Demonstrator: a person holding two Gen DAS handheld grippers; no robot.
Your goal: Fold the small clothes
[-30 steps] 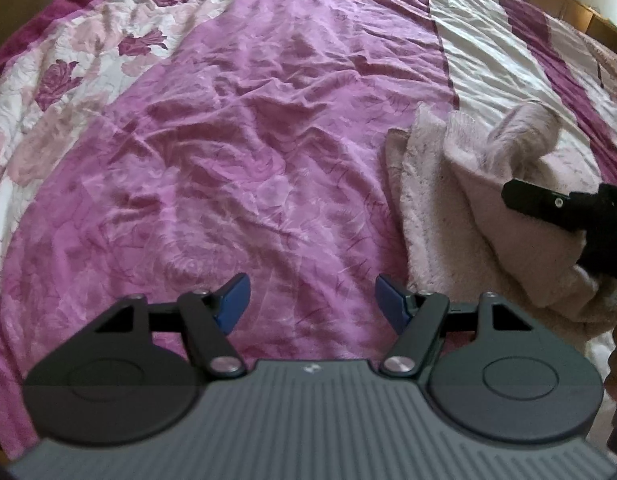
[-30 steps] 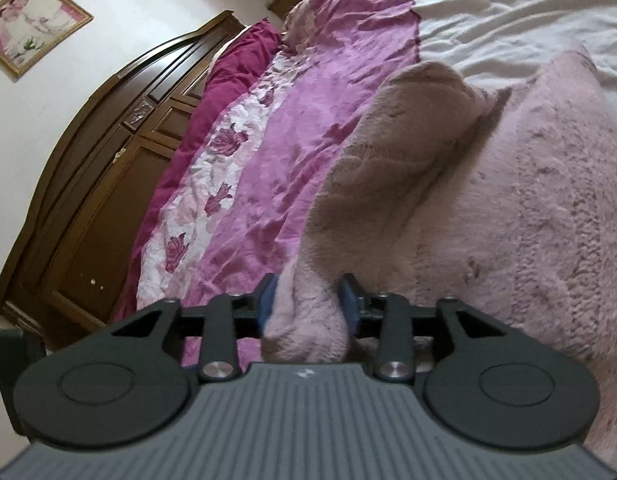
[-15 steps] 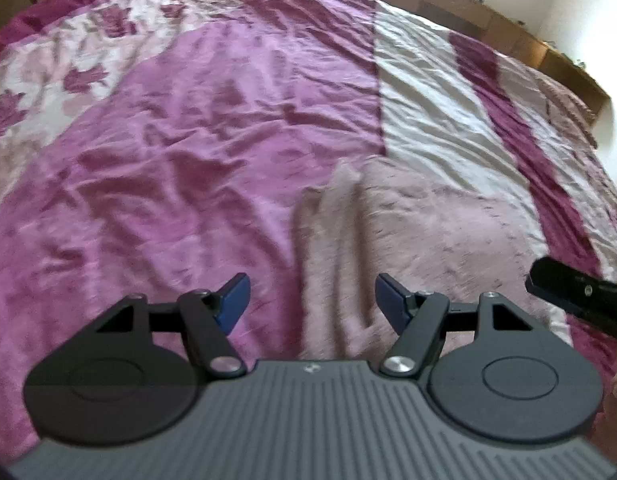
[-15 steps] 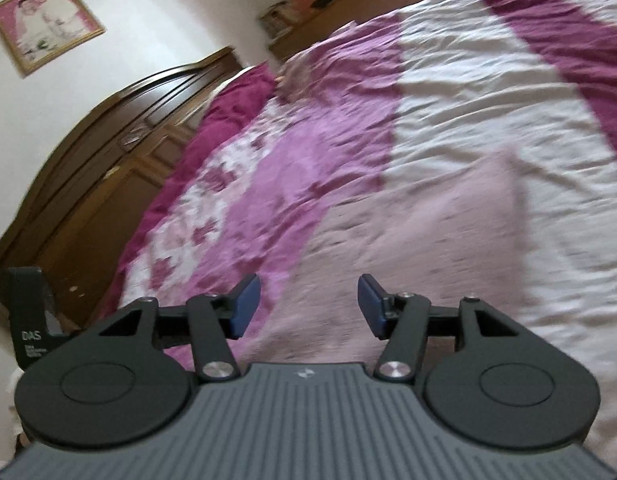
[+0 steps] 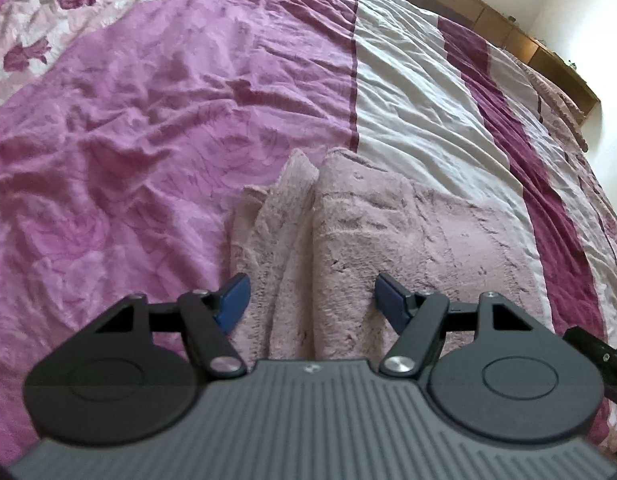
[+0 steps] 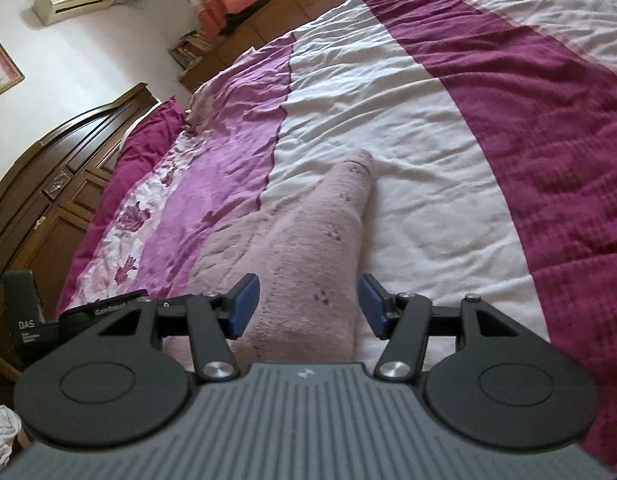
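Both jaws apart, nothing held: left hand-held gripper [image 5: 310, 300], right hand-held gripper [image 6: 307, 306] over pink fleece garment [image 5: 388, 232] on bedspread [image 5: 128, 140]. Pinch near corners evenly, fold flat.

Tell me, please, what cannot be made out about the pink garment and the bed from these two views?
- Near edge of the pink garment: hidden in both wrist views by the body of the left gripper and the right gripper.
- What kind of garment it is: unclear, as it lies bunched in folds.
- Text on the black DAS-marked part, right wrist view: too small below the first line.
- The bedspread: cut off by the frame edges.
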